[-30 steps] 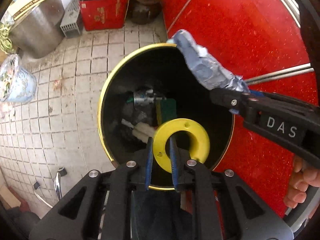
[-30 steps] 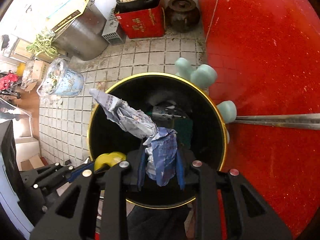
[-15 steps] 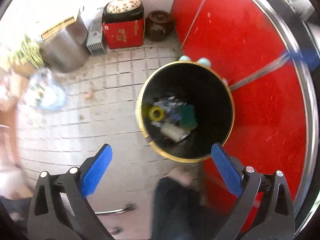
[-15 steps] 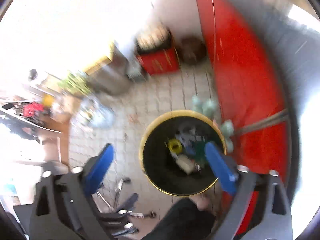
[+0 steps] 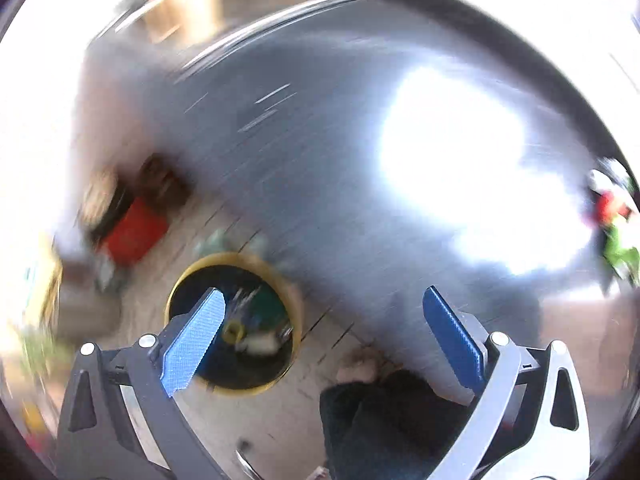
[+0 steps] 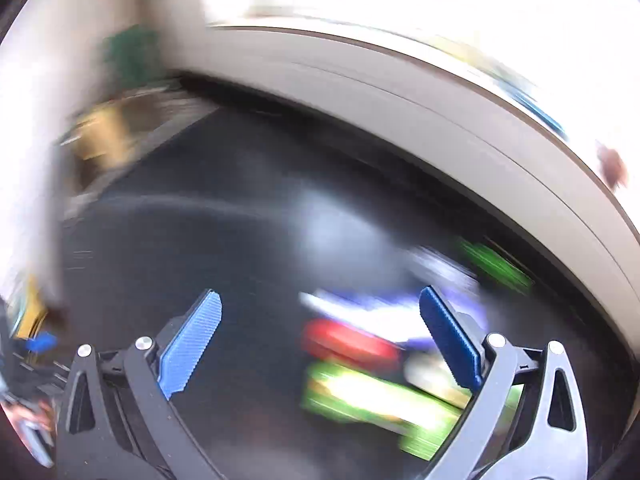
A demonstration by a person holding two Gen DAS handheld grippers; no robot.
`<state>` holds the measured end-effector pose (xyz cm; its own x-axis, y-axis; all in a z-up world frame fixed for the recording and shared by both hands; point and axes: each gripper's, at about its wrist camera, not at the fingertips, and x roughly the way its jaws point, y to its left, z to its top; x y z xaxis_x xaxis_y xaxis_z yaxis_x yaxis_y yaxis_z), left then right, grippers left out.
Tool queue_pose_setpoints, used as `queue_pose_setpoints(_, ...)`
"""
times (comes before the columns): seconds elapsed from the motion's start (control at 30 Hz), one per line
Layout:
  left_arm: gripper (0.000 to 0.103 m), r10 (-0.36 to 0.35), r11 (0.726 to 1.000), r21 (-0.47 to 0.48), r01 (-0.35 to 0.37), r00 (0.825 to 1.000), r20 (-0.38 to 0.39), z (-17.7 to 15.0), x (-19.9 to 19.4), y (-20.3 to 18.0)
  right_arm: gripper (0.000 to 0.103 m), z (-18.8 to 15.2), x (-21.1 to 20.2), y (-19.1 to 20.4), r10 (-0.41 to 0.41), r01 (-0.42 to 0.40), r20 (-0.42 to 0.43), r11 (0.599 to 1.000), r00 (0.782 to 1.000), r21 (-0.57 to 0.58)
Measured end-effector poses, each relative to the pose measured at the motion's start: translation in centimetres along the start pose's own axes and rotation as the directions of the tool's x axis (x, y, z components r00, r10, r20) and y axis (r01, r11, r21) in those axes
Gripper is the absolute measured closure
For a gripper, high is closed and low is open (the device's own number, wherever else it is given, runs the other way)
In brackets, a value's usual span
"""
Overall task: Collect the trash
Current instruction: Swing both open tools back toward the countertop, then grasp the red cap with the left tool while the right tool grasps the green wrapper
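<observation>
Left wrist view shows the left gripper (image 5: 322,330), a second ago clamping a yellow ring over the bin (image 5: 234,322), now wide open and empty above it, ring (image 5: 233,331) inside, while the right gripper (image 6: 320,334), fingers equally spread, swings toward blurred litter (image 6: 360,364) on the desk (image 6: 200,240).

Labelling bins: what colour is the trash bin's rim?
Yellow, around a black inside; the trash bin shows best in the left wrist view.

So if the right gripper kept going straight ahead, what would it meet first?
Probably the dark tabletop; the open right gripper points at it, with blurred red and green litter nearby. Depth is unclear.
</observation>
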<state>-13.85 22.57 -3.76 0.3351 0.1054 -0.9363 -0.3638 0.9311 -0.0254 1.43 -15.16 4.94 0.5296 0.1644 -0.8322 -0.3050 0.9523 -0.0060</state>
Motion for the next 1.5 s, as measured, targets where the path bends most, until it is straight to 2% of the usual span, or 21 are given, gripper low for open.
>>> queue_pose_setpoints(0.1,0.007,-0.049,0.99,0.136,0.047,0.999,0.012,2.6,-0.5,-5.4,0.007,-5.3,-0.8,-10.4,-0.116,0.133,-0.096,0.973,0.989,0.186)
queue_pose_setpoints(0.17,0.007,-0.083,0.975,0.208,0.08,0.996,0.008,3.6,-0.6,-8.6,0.007,-9.1,-2.0,-15.4,-0.157,0.191,-0.134,0.932,0.979,0.307)
queue_pose_setpoints(0.23,0.007,-0.112,0.952,0.288,0.108,0.994,-0.001,4.4,-0.7,-12.1,0.007,-13.0,-3.4,-19.4,-0.178,0.234,-0.168,0.875,0.97,0.424)
queue_pose_setpoints(0.3,0.007,-0.137,0.919,0.37,0.133,0.99,-0.015,4.9,-0.7,-15.7,0.007,-16.4,-4.6,-21.5,-0.177,0.251,-0.188,0.819,0.966,0.515)
queue_pose_setpoints(0.37,0.007,-0.159,0.884,0.442,0.155,0.987,-0.029,5.3,-0.3,-18.5,0.007,-18.7,-5.0,-22.9,-0.164,0.257,-0.211,0.78,0.964,0.57)
queue_pose_setpoints(0.43,0.007,-0.18,0.841,0.512,0.176,0.983,-0.042,5.7,-0.2,-21.5,0.007,-20.0,-5.4,-23.6,-0.155,0.256,-0.217,0.765,0.964,0.59)
queue_pose_setpoints(0.57,0.007,-0.19,0.798,0.571,0.191,0.98,-0.062,6.5,1.0,-26.4,0.007,-20.2,-5.9,-24.2,-0.148,0.232,-0.184,0.749,0.972,0.621)
queue_pose_setpoints(0.67,0.007,-0.187,0.791,0.578,0.202,0.979,-0.085,7.1,2.4,-27.6,0.007,-20.0,-6.0,-23.8,-0.127,0.206,-0.167,0.733,0.978,0.648)
queue_pose_setpoints(0.83,0.007,-0.182,0.804,0.554,0.216,0.976,-0.116,8.4,4.1,-28.5,0.007,-18.7,-3.8,-23.6,-0.113,0.216,-0.203,0.766,0.972,0.606)
queue_pose_setpoints(0.9,0.007,-0.181,0.812,0.541,0.22,0.976,-0.125,8.8,4.6,-28.6,0.007,-18.2,-2.7,-23.1,-0.091,0.192,-0.2,0.793,0.976,0.579)
queue_pose_setpoints(1.03,0.007,-0.195,0.82,0.503,0.272,0.96,-0.201,9.7,5.9,-29.1,0.007,-15.6,-0.9,-20.5,-0.016,0.089,-0.172,0.902,0.985,0.423)
queue_pose_setpoints(1.13,0.007,-0.2,0.818,0.5,0.284,0.956,-0.216,10.0,6.3,-29.5,0.007,-12.0,1.4,-18.0,-0.008,0.04,-0.167,0.982,0.986,0.187)
queue_pose_setpoints(1.23,0.007,-0.206,0.817,0.498,0.289,0.954,-0.217,10.3,6.6,-29.8,0.007,-9.2,3.7,-16.4,0.015,-0.01,-0.179,0.999,0.984,0.031)
queue_pose_setpoints(1.3,0.007,-0.21,0.818,0.493,0.297,0.952,-0.225,10.3,6.8,-30.1,0.007,-7.9,5.0,-15.8,0.028,-0.033,-0.187,0.999,0.982,-0.024)
queue_pose_setpoints(1.43,0.008,-0.21,0.822,0.491,0.29,0.954,-0.213,10.5,6.9,-30.4,0.007,-6.0,7.0,-15.2,0.059,-0.079,-0.205,0.993,0.977,-0.091)
queue_pose_setpoints(1.5,0.015,-0.206,0.829,0.485,0.279,0.958,-0.2,9.6,6.3,-30.7,0.007,-5.3,7.4,-14.9,0.081,-0.103,-0.201,0.99,0.976,-0.1)
